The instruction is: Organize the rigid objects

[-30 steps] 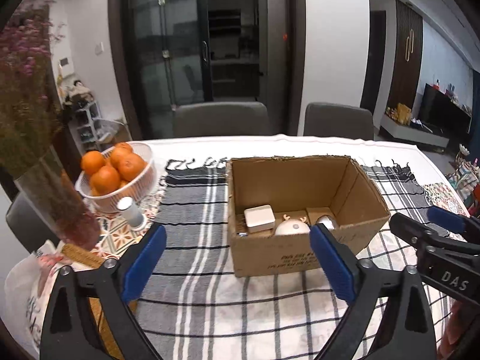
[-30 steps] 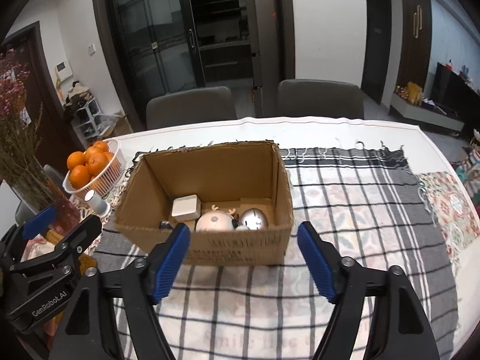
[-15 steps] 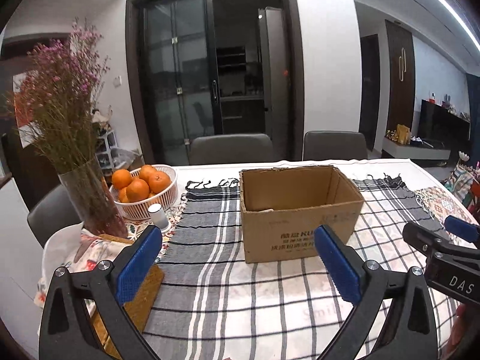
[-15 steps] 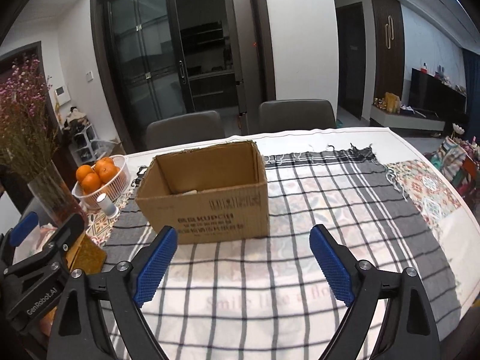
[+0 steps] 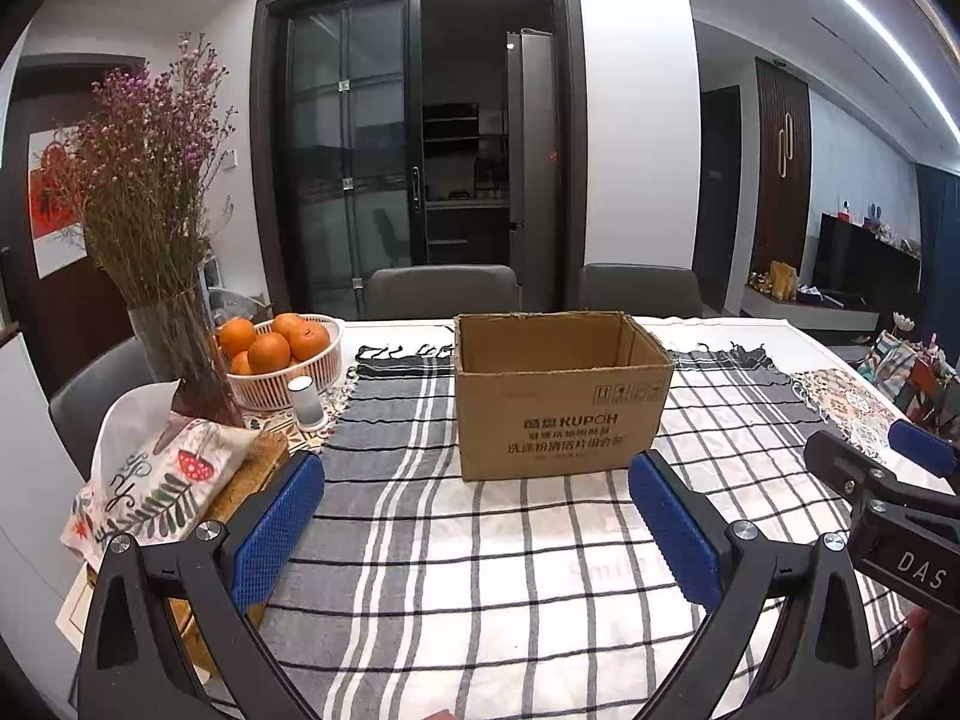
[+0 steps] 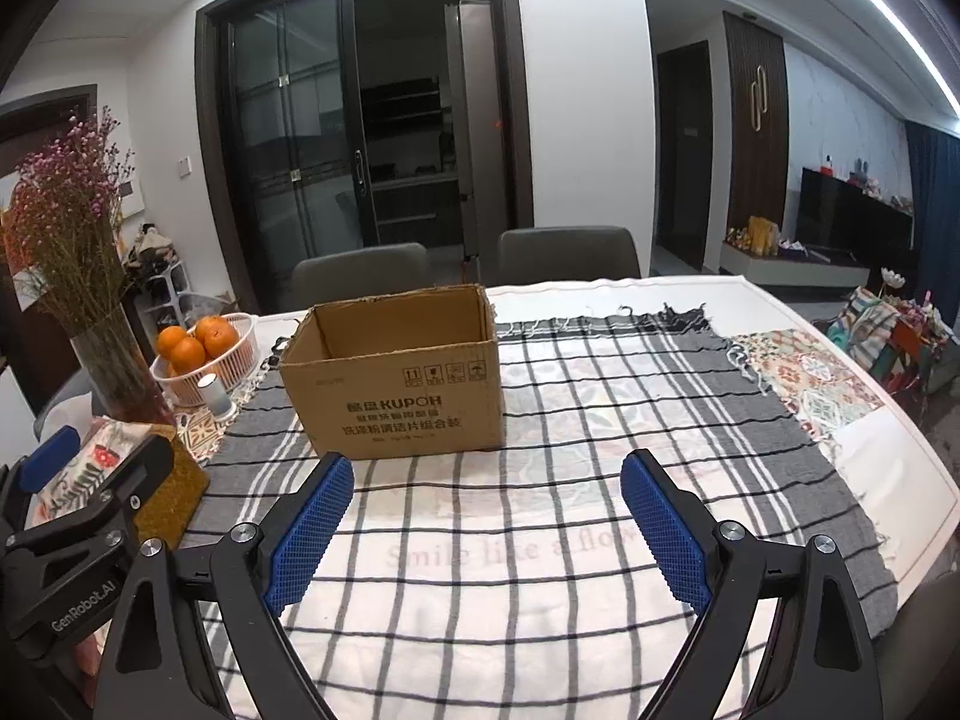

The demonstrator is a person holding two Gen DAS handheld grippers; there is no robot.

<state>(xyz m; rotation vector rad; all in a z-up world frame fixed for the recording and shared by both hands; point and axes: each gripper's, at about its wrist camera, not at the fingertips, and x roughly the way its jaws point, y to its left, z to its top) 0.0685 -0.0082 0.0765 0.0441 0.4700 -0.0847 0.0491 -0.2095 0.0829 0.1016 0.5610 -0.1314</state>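
An open-topped cardboard box [image 5: 564,414] [image 6: 396,402] with printed lettering stands on the checked cloth in the middle of the table. Its front wall hides whatever is inside. My left gripper [image 5: 474,468] hovers over the cloth in front of the box, open, with nothing between its blue pads [image 5: 276,528]. My right gripper [image 6: 486,465] is also open and empty, a short way back from the box and slightly to its right. Each gripper shows at the edge of the other's view, side by side.
A white basket [image 5: 312,372] of oranges, a small white cylinder [image 5: 302,399] and a glass vase [image 5: 180,354] of dried flowers stand left of the box. A patterned pouch [image 5: 156,480] lies on a cork mat. Two chairs [image 5: 444,288] are behind; the table edge [image 6: 900,444] curves right.
Both grippers drew back from the box and tilted up. The items seen inside the box a second ago are now hidden by its front wall. The right jaws widened.
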